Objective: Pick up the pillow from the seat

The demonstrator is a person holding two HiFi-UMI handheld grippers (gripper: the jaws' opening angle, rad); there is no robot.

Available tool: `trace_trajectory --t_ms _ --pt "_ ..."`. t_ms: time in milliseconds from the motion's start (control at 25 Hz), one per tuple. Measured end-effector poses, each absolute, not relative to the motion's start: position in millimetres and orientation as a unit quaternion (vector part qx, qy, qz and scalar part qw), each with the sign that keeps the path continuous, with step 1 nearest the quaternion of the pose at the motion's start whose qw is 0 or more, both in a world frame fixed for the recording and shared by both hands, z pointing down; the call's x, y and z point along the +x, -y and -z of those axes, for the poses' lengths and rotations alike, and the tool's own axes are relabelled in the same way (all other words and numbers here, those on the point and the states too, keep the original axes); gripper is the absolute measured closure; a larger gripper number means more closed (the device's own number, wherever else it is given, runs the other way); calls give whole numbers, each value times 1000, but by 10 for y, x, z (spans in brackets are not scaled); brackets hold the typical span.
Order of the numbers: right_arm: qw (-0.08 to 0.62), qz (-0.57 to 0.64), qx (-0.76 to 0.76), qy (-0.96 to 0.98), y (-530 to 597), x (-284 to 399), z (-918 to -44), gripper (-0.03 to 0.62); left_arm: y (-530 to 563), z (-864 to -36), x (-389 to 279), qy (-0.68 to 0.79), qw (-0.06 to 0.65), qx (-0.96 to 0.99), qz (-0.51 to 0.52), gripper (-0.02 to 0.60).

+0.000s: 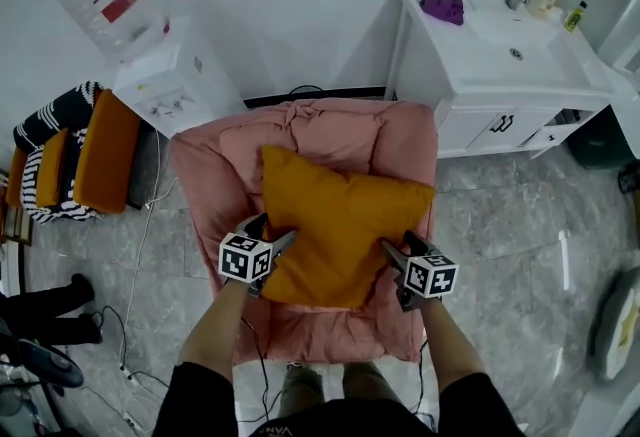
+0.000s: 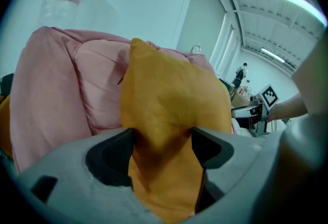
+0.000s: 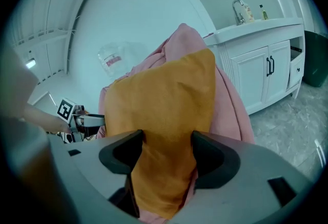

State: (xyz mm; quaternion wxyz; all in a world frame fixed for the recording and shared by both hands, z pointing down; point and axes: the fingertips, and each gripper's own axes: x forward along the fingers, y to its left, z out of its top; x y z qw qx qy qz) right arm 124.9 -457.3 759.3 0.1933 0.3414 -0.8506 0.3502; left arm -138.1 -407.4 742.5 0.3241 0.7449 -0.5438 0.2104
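Pillow: mustard-orange, square, plump, on pink seat, frame centre.
Left claw: wide, astride pillow edge.
Right claw: wide too.

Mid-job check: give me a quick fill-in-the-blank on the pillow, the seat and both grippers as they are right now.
1. The ___ pillow lies on the pink armchair.
2. Pillow fabric stands between the jaws of ___ grippers, the left gripper and the right gripper.
3. The cloth on the white sink cabinet is ___.
Missing words: orange; both; purple.
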Motion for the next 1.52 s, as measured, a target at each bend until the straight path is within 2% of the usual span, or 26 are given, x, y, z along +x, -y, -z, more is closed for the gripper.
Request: trace_trajectory --t_ms 160,280,480,680,1040,1520 --pt "185 -351 339 853 4621 1194 -7640 310 4163 -7521 -1336 541 341 740 -205 233" --pt "165 -359 339 854 4613 1141 -7646 365 4165 -7541 -1324 546 348 735 -201 247" --pt "156 -364 365 843 4528 1158 -7664 450 4040 -7575 -1288 551 339 727 -230 420" --pt "187 -345 378 839 4405 1188 -7712 524 3855 -7596 -1318 552 356 723 -214 506" --pt "195 -342 407 824 4031 1344 -7678 576 3581 -7535 -1153 537 346 738 -219 549" --pt "202 -343 435 808 3282 1588 -7526 585 2972 -7354 -940 510 328 767 -210 555"
